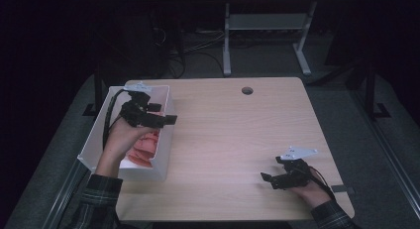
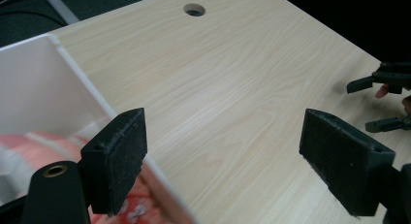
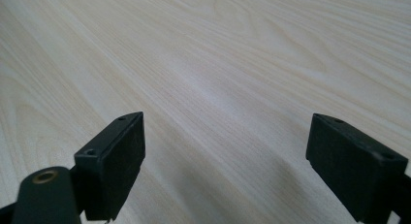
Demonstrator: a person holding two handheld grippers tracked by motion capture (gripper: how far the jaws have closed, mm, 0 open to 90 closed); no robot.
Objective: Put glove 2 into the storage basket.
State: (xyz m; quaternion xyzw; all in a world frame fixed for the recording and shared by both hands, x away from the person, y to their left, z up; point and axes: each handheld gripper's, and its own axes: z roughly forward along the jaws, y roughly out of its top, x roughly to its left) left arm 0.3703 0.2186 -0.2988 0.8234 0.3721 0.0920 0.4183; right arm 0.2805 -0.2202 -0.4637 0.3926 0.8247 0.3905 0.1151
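Note:
My left gripper hovers over the right wall of a white box at the table's left; its jaws stand open with nothing between them, pointing toward the table's middle. In the left gripper view the left gripper straddles the white box wall, with pink-red packets lying inside the box. Those pink-red packets show under the hand in the high view. My right gripper rests low at the table's front right, open and empty; the right gripper looks over bare wood.
A light wooden table has a round cable hole near its far edge. The right gripper appears at the far right of the left gripper view. A grey desk frame stands on the dark floor beyond.

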